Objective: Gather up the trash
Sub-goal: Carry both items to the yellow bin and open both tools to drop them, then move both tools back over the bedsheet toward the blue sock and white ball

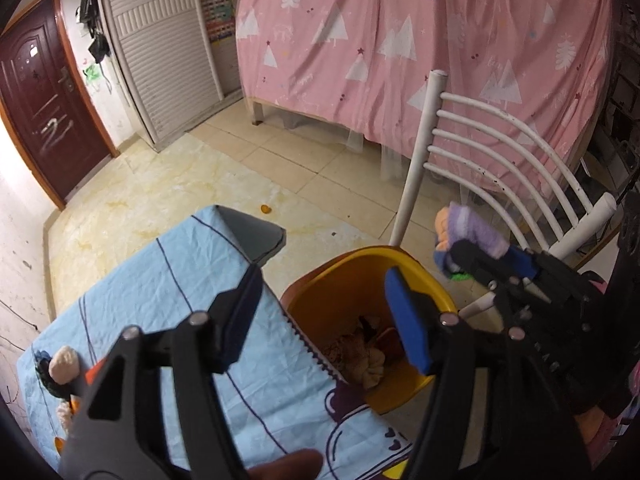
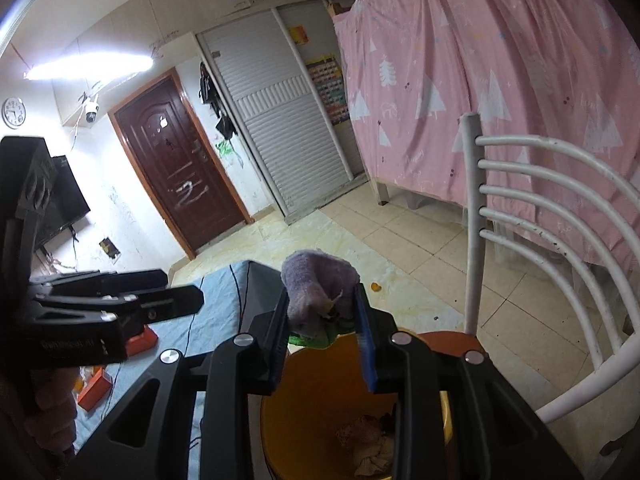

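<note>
A yellow bin (image 1: 404, 264) stands on the floor beside the table and holds crumpled paper and scraps (image 1: 368, 360). My left gripper (image 1: 324, 316) hangs over the bin's near rim, open, with nothing between its fingers. My right gripper (image 2: 323, 338) is shut on a fuzzy purple wad (image 2: 316, 292), and a green scrap (image 2: 308, 338) pokes out beneath it. That wad is above the bin (image 2: 320, 392). In the left wrist view the right gripper (image 1: 480, 264) and its wad (image 1: 476, 232) are to the right of the bin. The left gripper (image 2: 180, 292) shows at the left of the right wrist view.
A table with a light blue cloth (image 1: 168, 280) is left of the bin, with small items (image 1: 64, 364) and orange boxes (image 2: 96, 390) on it. A white chair (image 1: 496, 152) stands right behind the bin. An orange scrap (image 1: 266, 209) lies on the tiled floor. A pink curtain (image 1: 400, 40) hangs beyond.
</note>
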Motion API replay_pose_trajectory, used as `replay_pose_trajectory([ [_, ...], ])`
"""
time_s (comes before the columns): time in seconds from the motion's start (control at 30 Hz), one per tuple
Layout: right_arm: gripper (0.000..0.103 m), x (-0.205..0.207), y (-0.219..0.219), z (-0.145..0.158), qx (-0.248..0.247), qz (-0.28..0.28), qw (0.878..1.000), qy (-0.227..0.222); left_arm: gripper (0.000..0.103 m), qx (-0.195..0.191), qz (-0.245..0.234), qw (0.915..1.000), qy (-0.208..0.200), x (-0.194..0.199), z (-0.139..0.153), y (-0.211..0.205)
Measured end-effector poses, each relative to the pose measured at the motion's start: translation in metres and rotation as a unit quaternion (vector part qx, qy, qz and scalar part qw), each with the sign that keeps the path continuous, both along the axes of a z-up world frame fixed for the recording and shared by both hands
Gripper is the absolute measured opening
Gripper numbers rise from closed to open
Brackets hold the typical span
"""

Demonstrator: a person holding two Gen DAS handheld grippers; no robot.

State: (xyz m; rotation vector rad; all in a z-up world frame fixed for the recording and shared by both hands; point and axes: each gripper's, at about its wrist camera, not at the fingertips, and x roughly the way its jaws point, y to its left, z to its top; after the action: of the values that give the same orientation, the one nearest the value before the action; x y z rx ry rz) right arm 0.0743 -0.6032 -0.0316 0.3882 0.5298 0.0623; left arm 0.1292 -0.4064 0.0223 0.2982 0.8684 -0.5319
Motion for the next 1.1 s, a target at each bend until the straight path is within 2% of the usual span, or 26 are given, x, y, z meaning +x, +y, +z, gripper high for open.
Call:
replay_pose_trajectory([
  [0.07,0.043,0.004,0.003,-0.002,-0.002,0.004,1.0,0.008,0.061,-0.002,0.003,1.0,0.001,0.001,0.0,0.004],
  [0.17,0.051,0.007,0.011,-0.002,-0.009,0.006,1.0,0.008,0.061,-0.005,0.006,1.0,0.002,0.001,0.001,0.01],
  [0.57,0.052,0.015,0.043,0.015,-0.027,0.033,0.999,0.001,0.061,-0.035,0.04,0.9986,-0.003,0.007,0.018,0.058],
  [1.1,0.053,0.042,0.148,0.04,-0.068,0.114,0.991,0.001,0.061,-0.077,0.116,0.9902,-0.007,0.018,0.033,0.171],
])
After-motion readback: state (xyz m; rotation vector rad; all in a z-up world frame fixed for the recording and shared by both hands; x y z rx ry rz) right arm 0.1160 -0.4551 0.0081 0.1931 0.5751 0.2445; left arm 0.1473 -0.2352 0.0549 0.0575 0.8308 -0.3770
